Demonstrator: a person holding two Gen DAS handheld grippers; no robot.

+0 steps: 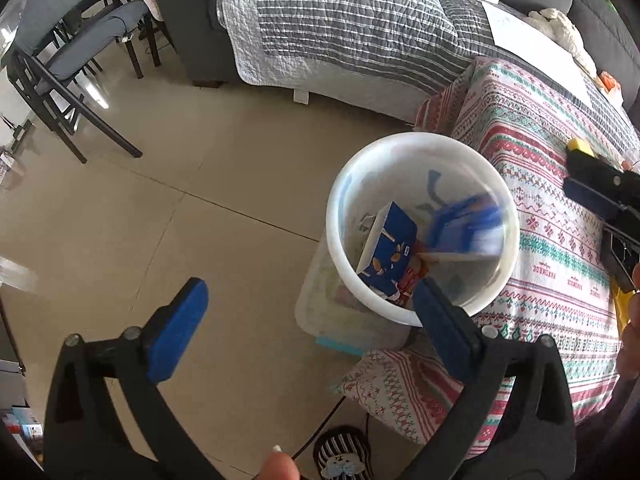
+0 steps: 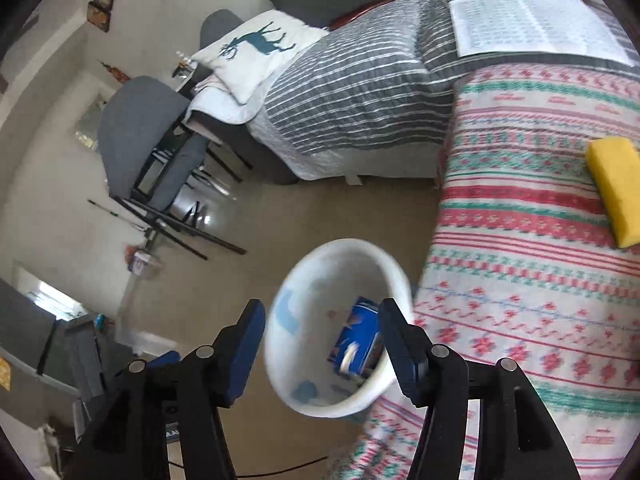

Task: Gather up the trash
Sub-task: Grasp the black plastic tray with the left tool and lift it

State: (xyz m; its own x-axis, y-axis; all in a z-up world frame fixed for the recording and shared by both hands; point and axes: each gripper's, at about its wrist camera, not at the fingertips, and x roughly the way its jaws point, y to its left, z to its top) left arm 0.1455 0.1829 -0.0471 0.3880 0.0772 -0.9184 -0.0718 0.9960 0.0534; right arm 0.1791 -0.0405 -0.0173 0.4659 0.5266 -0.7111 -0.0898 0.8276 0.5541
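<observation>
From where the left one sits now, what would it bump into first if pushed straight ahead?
Probably the white bin: the left gripper points down toward its near rim, jaws open and empty. Blue boxes lie inside. Depth is hard to judge; it might pass just left onto the floor.

Left gripper (image 1: 308, 320) spread wide, blue pads well apart, nothing between them; angled downward; a fingertip with pale nail (image 1: 280, 462) visible at lower edge of left wrist view. Right gripper (image 2: 322, 344) likewise spread, blue-padded fingers apart, nothing clamped; angled downward. In left wrist view, right gripper's black body seen at far right edge, yellow-tipped, held in a hand (image 1: 632, 344) only partly visible; grip detail there not discernible.
</observation>
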